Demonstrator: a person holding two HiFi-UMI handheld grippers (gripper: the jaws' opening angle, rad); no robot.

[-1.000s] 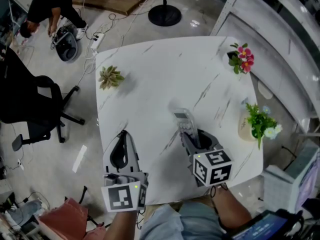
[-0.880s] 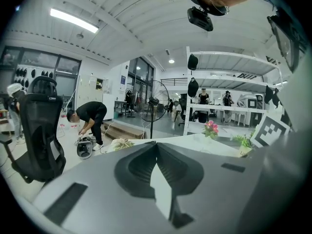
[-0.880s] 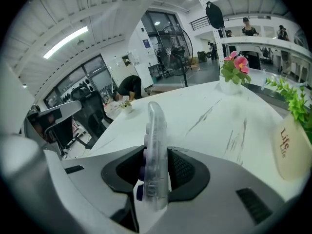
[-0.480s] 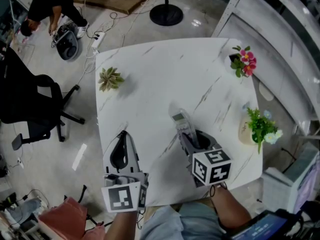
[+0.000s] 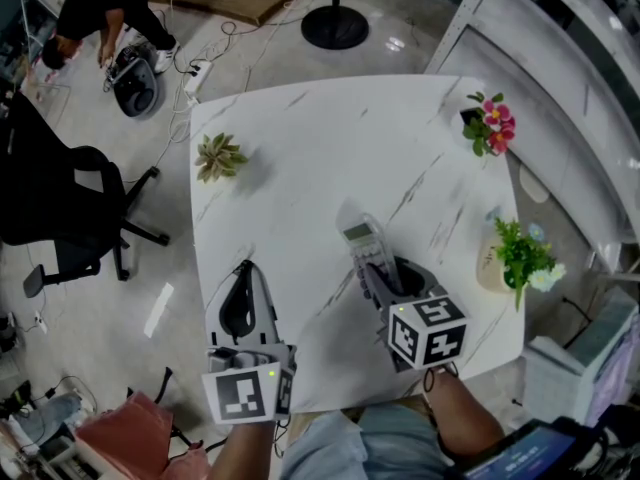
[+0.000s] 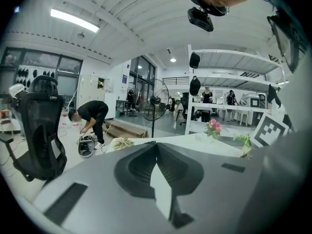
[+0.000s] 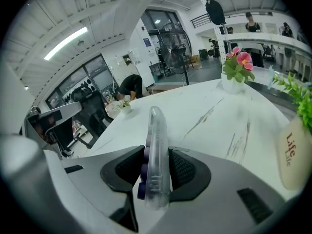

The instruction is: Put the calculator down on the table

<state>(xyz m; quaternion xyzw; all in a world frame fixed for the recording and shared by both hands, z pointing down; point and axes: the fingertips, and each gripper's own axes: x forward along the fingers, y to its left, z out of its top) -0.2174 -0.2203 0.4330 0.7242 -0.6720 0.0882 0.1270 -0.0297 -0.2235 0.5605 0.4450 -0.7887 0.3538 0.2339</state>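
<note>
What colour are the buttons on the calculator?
The buttons are purple, set in the calculator's clear, see-through casing. The right gripper view shows them best.

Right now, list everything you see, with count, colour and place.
table: one, white marble, under grippers
calculator: one, clear, purple keys, table's near middle
succulent: one, green, table's far left
flowers: one pot, pink, far right corner
leafy plant: one, green, cream pot, right edge
office chair: one, black, left floor
person: one, dark top, beyond chair
stand base: one, black, beyond table
left gripper: one, grey, shut, empty
right gripper: one, grey, opening, calculator between jaws
</note>
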